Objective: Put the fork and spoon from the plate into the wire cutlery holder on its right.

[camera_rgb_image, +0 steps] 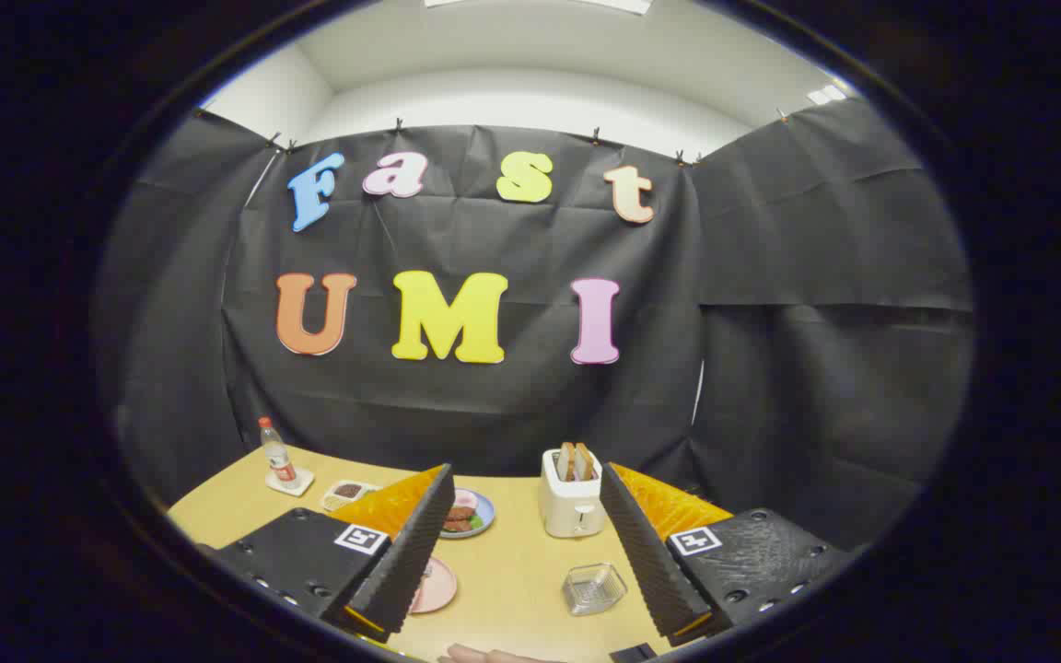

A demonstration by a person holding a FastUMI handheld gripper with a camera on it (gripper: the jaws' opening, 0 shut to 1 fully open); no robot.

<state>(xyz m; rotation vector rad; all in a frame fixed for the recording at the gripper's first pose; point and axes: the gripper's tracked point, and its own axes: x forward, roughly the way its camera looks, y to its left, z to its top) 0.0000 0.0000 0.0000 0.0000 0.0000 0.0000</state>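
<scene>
We hold the fingers [526, 552] wide apart, empty | pink plate [436, 587] just by left finger, fork and spoon unclear | clear holder [593, 589] between fingers | advise lowering toward plate first.

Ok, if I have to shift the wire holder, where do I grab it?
Probably its near rim, from above: the wire holder sits low and open-topped on the table, so one finger can drop inside the wall and one outside. The gripper is open, with the holder seen between its fingers.
</scene>
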